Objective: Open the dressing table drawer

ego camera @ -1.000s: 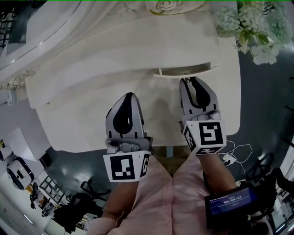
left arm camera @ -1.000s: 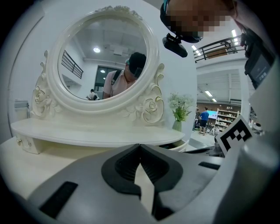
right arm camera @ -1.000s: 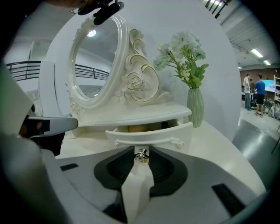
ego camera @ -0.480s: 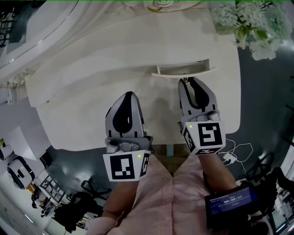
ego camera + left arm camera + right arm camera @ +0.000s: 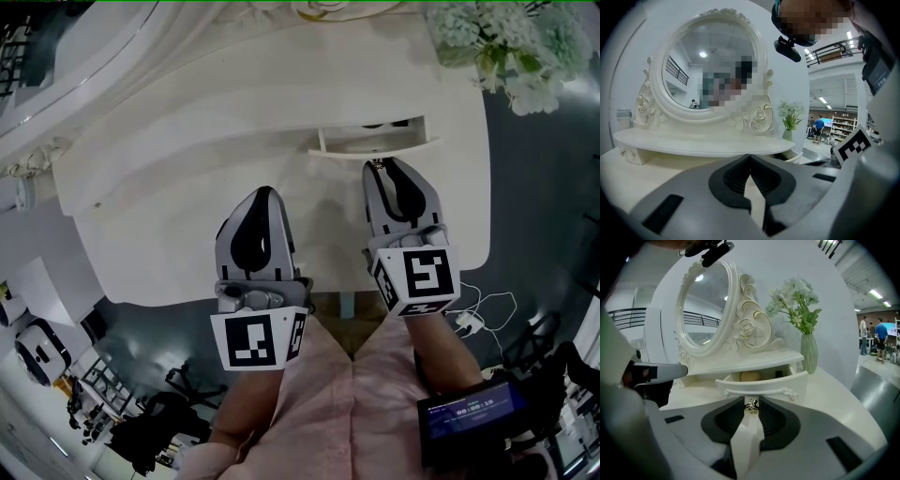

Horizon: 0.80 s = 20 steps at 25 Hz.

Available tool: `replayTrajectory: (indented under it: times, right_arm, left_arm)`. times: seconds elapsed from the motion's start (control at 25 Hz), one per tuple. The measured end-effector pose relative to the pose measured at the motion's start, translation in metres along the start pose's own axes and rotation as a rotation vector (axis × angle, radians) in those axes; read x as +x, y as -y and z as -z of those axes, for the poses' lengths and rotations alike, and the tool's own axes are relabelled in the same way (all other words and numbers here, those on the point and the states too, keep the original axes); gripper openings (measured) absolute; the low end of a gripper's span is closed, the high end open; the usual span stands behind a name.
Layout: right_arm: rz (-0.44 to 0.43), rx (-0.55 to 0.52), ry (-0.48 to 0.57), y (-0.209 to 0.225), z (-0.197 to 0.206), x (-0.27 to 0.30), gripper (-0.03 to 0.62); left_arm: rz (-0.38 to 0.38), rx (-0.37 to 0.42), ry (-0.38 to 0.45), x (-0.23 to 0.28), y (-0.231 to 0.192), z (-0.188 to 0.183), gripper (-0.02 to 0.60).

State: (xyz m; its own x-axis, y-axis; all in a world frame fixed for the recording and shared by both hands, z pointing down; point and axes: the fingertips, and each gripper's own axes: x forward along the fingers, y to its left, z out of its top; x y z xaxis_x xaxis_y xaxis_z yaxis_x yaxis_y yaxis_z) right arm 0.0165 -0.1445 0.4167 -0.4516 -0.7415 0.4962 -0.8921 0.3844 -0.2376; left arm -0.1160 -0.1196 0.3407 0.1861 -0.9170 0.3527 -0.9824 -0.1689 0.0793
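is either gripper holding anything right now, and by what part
The right gripper grips the drawer by its small metal knob; the left gripper holds nothing.

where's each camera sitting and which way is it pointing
Head view: on the person's head, facing steeply down onto the dressing table; shows both sleeves, left gripper and right gripper.
Left gripper view: on the left gripper, looking along its shut jaws toward the mirror; the right gripper shows at right.
Right gripper view: on the right gripper, facing the open drawer, jaws closed on its knob.
Shared: both gripper views show the mirror and flowers.
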Motion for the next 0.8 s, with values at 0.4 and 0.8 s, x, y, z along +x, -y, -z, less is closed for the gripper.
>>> replayTrajectory:
  times: [0.4, 0.8]
  right_arm:
    - [-0.001, 0.005, 0.001, 0.0001, 0.0032, -0.0036, 0.106]
    - [-0.002, 0.009, 0.002, 0.0008, 0.0061, -0.0062, 0.106]
  left_arm:
    - [0.002, 0.003, -0.001, -0.0017, 0.0028, 0.0008, 0.021]
    - [0.004, 0.006, -0.001, -0.0030, 0.0058, 0.0023, 0.021]
